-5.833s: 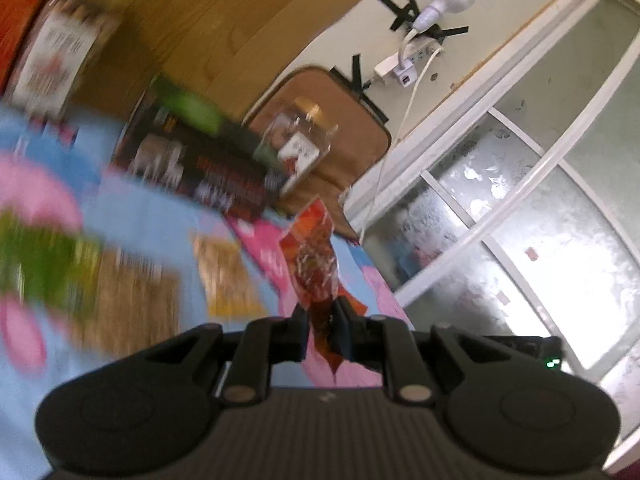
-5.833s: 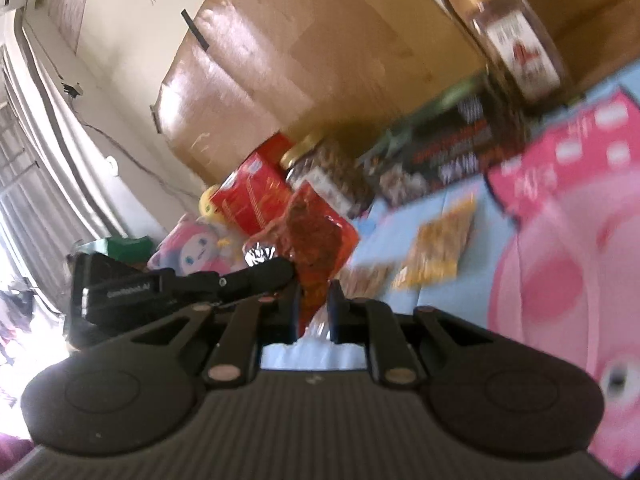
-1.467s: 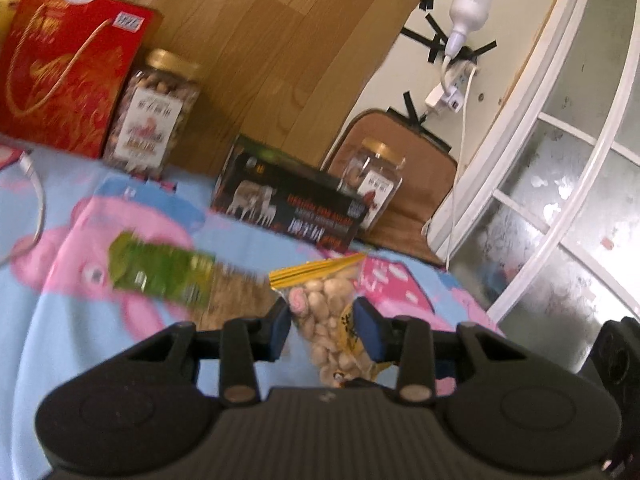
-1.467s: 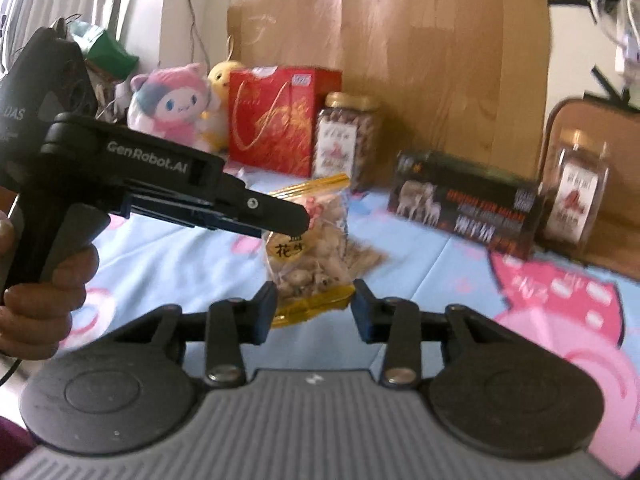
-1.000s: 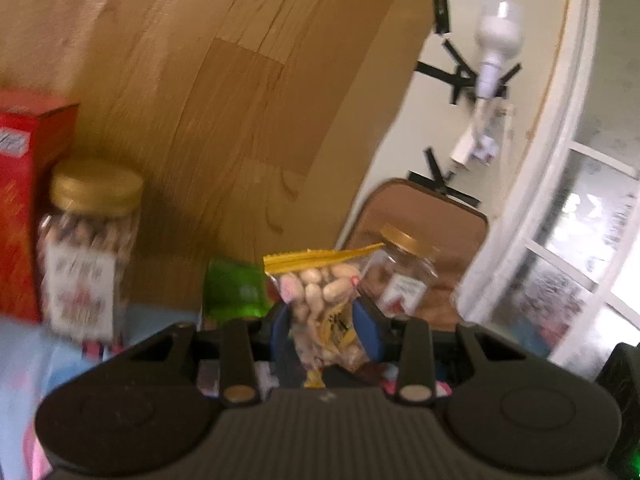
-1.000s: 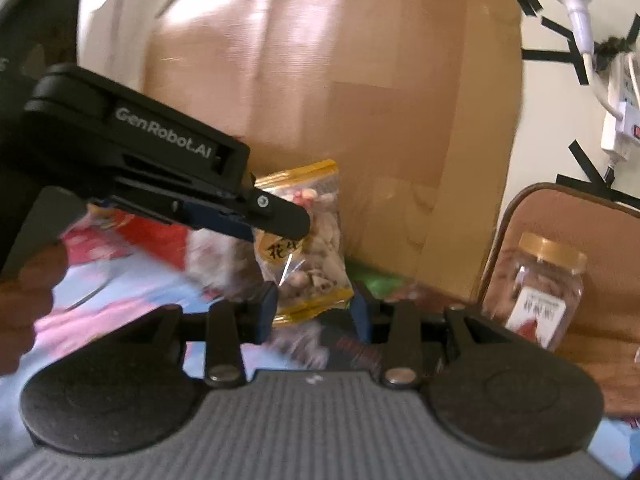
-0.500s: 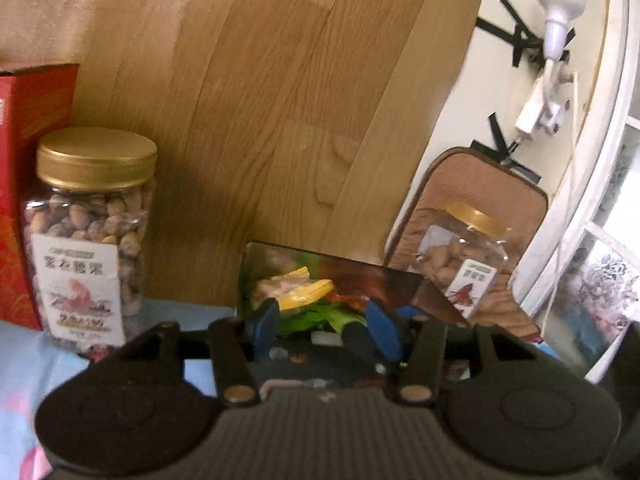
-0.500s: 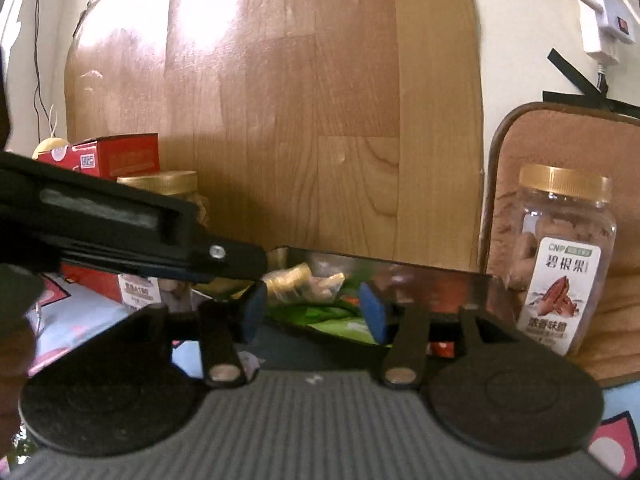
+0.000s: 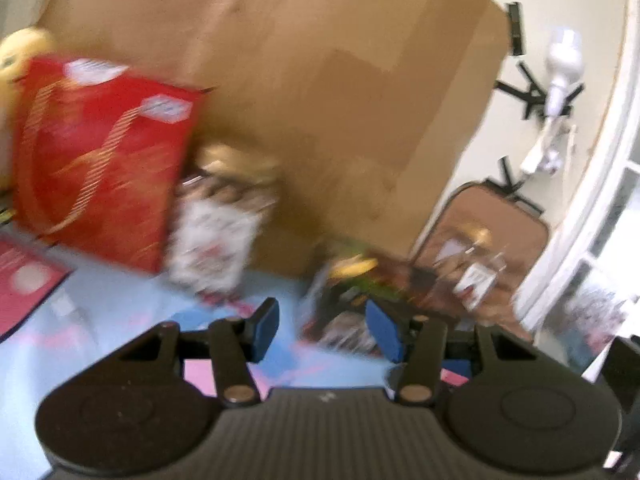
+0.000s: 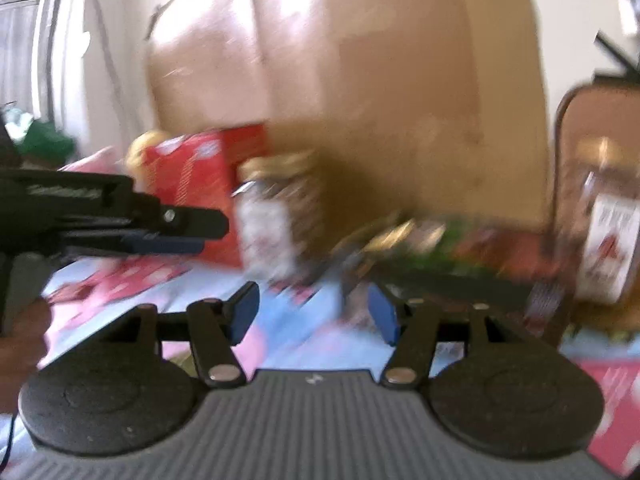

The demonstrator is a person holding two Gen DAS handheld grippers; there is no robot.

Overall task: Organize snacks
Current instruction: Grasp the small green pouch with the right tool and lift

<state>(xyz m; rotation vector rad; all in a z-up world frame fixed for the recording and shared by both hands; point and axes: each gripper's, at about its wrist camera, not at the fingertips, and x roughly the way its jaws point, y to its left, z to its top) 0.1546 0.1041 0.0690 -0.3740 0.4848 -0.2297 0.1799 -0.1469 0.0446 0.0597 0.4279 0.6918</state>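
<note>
Blurred snack box (image 9: 360, 280) (contents unreadable), tongs (image 9: 322, 330) empty

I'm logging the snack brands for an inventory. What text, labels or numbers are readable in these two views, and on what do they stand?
None reads in full; both views are motion-blurred.
Left claw body: white lettering, smeared beyond reading.
Red gift bag: white sticker, print blurred.
Gold-lidded nut jar: white label, illegible.
Second jar by the brown cushion: white label with a red picture, words illegible.
Dark snack box: print unreadable.
</note>
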